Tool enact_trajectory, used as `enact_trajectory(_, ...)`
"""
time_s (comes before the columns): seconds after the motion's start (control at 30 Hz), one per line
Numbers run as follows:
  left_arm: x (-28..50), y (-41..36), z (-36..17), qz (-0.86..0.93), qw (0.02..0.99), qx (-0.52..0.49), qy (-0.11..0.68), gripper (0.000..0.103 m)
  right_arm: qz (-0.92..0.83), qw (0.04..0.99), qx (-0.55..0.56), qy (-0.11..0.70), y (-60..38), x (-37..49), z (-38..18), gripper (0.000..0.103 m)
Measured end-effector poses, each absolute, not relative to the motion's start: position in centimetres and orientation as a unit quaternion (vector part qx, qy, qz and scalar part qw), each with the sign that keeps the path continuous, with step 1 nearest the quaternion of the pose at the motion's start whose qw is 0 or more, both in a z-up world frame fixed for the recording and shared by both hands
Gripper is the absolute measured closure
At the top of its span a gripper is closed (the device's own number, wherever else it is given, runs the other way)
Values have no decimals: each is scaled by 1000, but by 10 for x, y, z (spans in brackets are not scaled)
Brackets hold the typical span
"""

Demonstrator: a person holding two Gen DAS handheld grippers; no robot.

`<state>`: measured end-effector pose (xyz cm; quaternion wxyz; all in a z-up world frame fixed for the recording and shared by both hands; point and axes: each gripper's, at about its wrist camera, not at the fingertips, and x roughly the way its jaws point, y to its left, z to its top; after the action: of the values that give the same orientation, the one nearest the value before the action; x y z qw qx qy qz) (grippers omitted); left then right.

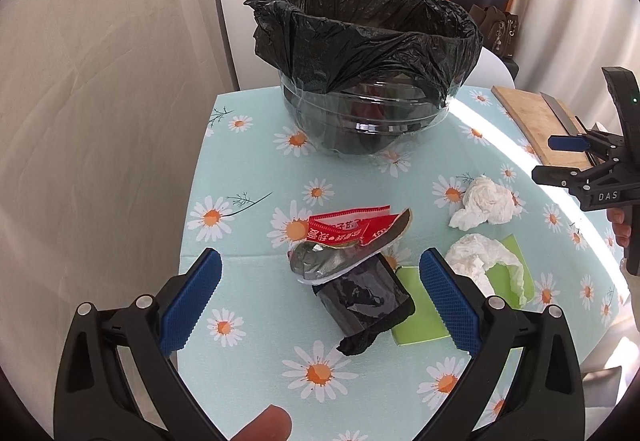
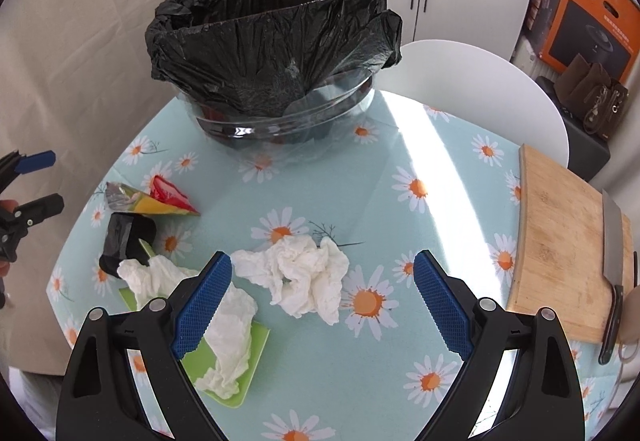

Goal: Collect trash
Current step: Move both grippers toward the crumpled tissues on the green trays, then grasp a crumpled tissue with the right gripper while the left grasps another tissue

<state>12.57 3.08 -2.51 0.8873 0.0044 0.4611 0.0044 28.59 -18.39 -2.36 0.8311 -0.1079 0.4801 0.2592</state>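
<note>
Left wrist view shows my left gripper (image 1: 320,301) with its blue bumpy pads spread wide, gripping nothing. Under the gap lies a black roll wrapped in shiny film (image 1: 366,299). A red and silver snack wrapper (image 1: 344,237) leans on top of it. To the right, a green flat card (image 1: 420,315) sits partly hidden under the roll and under a soft, crumpled white tissue (image 1: 480,261). A second crumpled tissue (image 1: 484,203) lies a bit farther back. Behind all this stands a round clear bin (image 1: 360,129) lined with a wrinkly black bag (image 1: 360,37). Everything rests on a blue tablecloth with daisies (image 1: 240,201). At the far right edge I see my right gripper (image 1: 564,157) from the side, partly cut off. A fingertip (image 1: 266,423) pokes in at the bottom.

From the right wrist view, my right gripper (image 2: 322,305) is also spread wide and empty, with the second tissue (image 2: 300,277) between its pads. The first tissue (image 2: 224,321) is partly hidden by the left pad. Only this view shows the whole wooden board (image 2: 560,237) with a knife (image 2: 612,261) on it. I cannot see inside the bin from either view.
</note>
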Motion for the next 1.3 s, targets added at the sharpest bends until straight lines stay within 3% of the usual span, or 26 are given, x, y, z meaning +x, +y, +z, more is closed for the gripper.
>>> enact_trajectory(0.7, 124, -31, -51, -63, 877, 14, 476, 6, 282, 793, -105, 530, -164, 312, -94, 17)
enact_trajectory(0.73, 124, -31, -52, -59, 877, 13, 477, 6, 281, 794, -109, 528, -162, 314, -97, 26)
enact_trajectory(0.77, 124, -31, -53, -59, 876, 12, 478, 6, 281, 792, -114, 529, -159, 315, -100, 51)
enact_trajectory(0.87, 124, -32, -54, -59, 874, 15, 482, 6, 295, 788, -141, 522, -151, 311, -102, 72)
enact_trajectory(1.3, 139, -61, -62, -127, 860, 22, 493, 6, 257, 838, -77, 476, -231, 276, -34, 74)
